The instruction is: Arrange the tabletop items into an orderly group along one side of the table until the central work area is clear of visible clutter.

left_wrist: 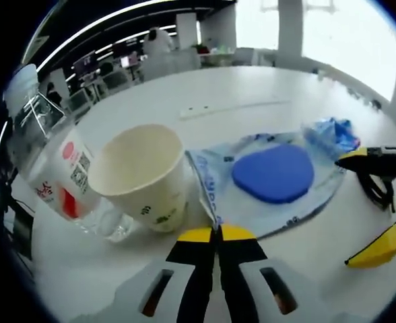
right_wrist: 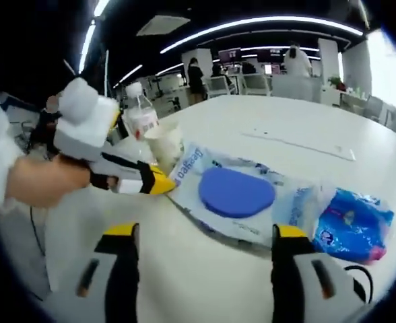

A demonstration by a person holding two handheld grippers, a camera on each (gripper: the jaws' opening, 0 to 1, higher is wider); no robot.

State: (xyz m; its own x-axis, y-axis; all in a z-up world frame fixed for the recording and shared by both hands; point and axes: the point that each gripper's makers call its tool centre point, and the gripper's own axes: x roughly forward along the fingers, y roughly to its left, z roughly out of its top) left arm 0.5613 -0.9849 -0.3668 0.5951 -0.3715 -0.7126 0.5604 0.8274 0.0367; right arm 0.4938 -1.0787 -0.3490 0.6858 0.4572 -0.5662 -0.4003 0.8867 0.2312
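The left gripper (left_wrist: 217, 235), yellow-tipped jaws pressed together, pinches the near edge of a wet-wipes pack (left_wrist: 272, 185) on a round white table (left_wrist: 252, 94). The right gripper (right_wrist: 205, 239) hovers with jaws spread wide and nothing between them, before the same pack. The soft, crinkled plastic pack carries a blue oval flap lid (left_wrist: 273, 173); its vertical blue lettering is too blurred to read. Just left of it stands an open cream paper cup (left_wrist: 144, 175) with a small green mark, touching a clear plastic bottle (left_wrist: 60, 168) (tilted in the fisheye view) whose white label bears red characters and a QR code. A small blue packet (right_wrist: 353, 225) lies at the pack's far end, beside a black cable (left_wrist: 380, 192).
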